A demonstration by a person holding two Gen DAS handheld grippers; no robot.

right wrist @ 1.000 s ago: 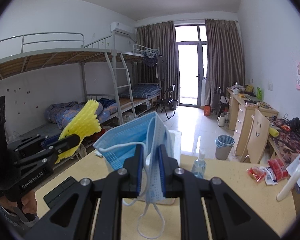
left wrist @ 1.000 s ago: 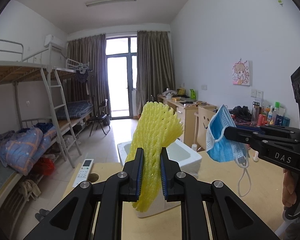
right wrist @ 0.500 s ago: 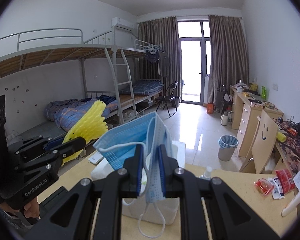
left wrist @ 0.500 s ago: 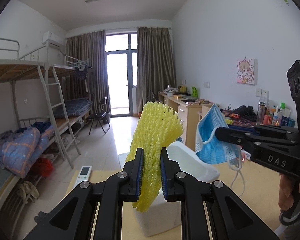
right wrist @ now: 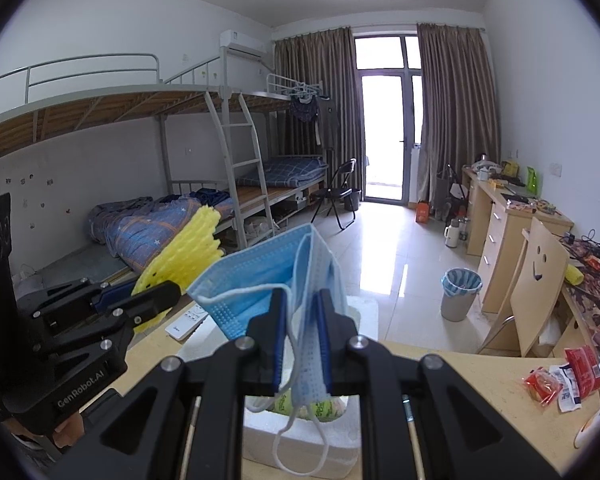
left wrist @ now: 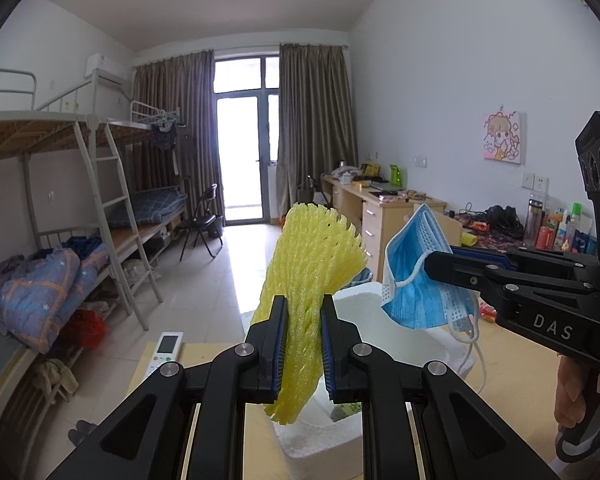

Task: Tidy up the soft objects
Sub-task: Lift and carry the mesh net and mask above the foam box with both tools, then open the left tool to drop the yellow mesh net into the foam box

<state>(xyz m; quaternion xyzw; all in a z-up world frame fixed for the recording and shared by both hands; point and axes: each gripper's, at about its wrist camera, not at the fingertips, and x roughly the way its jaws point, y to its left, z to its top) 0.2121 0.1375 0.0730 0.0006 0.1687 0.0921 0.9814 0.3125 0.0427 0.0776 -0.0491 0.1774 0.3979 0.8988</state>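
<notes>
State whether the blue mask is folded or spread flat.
Folded: the mask hangs doubled over between the right tool's fingers, ear loops dangling.

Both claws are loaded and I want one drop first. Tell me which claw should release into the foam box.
Right. The right claw holds the blue pleated face mask with its ear loops dangling into the white foam box; the left claw's yellow foam fruit net hangs nearer the box's edge.
</notes>
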